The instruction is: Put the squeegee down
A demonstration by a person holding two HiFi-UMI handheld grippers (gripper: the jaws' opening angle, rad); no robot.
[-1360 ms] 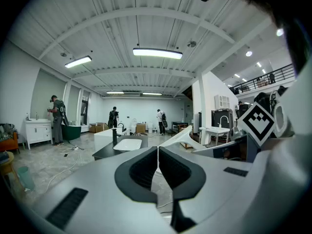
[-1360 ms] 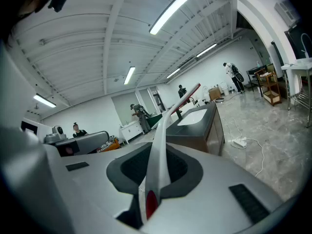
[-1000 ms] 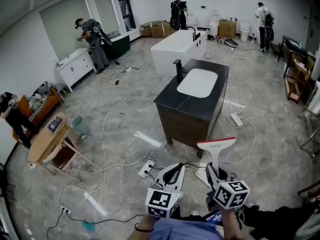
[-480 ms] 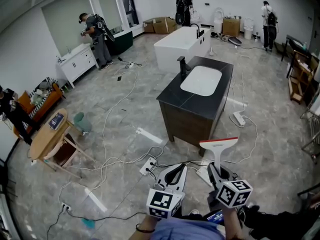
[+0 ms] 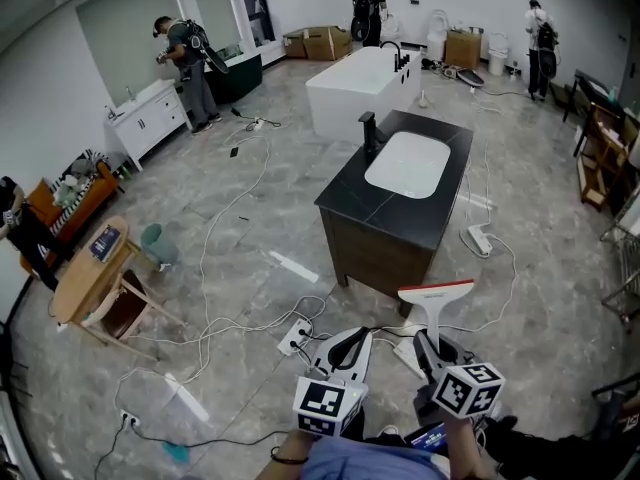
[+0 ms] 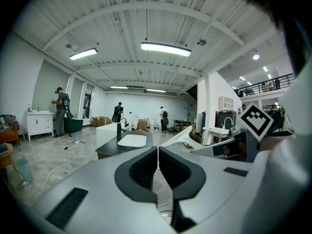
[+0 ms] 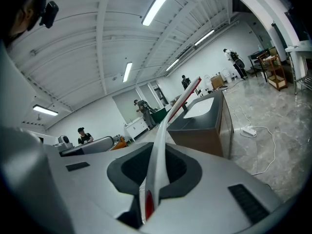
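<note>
A white squeegee (image 5: 435,305) with a red-edged blade stands upright in my right gripper (image 5: 430,345), whose jaws are shut on its handle. In the right gripper view the squeegee (image 7: 168,126) rises from between the shut jaws toward a dark vanity with a white sink (image 7: 204,116). My left gripper (image 5: 345,346) hangs beside it at lower centre, shut with nothing in it. In the left gripper view its jaws meet in a thin seam, and the same left gripper (image 6: 157,157) points at the vanity (image 6: 127,143). The vanity top (image 5: 440,198) lies just ahead of both grippers.
White cables and power strips (image 5: 293,338) trail over the grey marble floor. A white bathtub (image 5: 360,90) stands beyond the vanity. A round wooden table (image 5: 88,273) is at the left. Several people work along the far walls.
Both grippers and the squeegee have advanced a little toward the vanity, which now sits closer in the head view. Both jaws stay as they were.
</note>
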